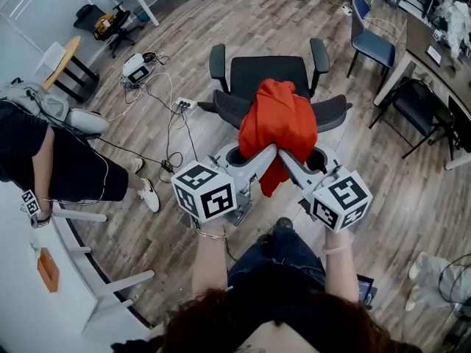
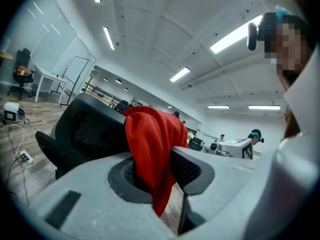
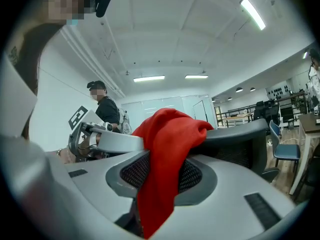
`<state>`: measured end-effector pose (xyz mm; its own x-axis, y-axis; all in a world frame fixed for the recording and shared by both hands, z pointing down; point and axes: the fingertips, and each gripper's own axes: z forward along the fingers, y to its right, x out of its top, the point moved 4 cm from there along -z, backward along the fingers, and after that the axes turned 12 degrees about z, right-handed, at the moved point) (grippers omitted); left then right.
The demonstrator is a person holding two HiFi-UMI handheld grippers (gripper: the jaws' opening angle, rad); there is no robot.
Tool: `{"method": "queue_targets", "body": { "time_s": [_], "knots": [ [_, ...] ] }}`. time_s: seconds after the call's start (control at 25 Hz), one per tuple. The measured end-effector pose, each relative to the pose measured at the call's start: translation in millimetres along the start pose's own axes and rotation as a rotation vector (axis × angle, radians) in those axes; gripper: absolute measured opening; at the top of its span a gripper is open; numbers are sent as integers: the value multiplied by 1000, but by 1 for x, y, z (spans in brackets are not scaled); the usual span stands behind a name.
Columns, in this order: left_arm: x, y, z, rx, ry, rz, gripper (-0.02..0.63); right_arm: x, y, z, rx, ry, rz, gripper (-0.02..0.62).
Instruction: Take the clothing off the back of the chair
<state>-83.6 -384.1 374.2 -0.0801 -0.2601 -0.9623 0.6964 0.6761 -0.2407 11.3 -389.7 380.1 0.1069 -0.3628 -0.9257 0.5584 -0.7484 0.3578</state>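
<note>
A red garment (image 1: 280,120) hangs over the backrest of a black mesh office chair (image 1: 268,72), trailing down its near side. Both grippers meet at the cloth's lower part. My left gripper (image 1: 259,155) comes in from the left and my right gripper (image 1: 288,159) from the right. In the left gripper view the red garment (image 2: 152,144) runs down between the pads of the left gripper (image 2: 157,176), pinched there, with the chair back (image 2: 87,129) behind. In the right gripper view the right gripper (image 3: 160,176) likewise clamps a fold of the garment (image 3: 167,144).
A person (image 1: 51,160) stands at the left by a white table. A power strip with cables (image 1: 182,105) lies on the wood floor left of the chair. A blue chair (image 1: 372,43), a desk (image 1: 434,57) and a black chair (image 1: 423,109) stand at the right.
</note>
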Motion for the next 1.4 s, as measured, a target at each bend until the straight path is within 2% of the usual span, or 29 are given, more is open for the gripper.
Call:
{"method": "queue_targets", "body": {
  "time_s": [0.52,1.4],
  "knots": [
    [2,23,-20,-27,11,36,94,-1,-27,-16,-29,19,-53,110],
    [5,66,-83,-69,59,120,91,-9,-99,-46,-45,64,-98,107]
  ]
}}
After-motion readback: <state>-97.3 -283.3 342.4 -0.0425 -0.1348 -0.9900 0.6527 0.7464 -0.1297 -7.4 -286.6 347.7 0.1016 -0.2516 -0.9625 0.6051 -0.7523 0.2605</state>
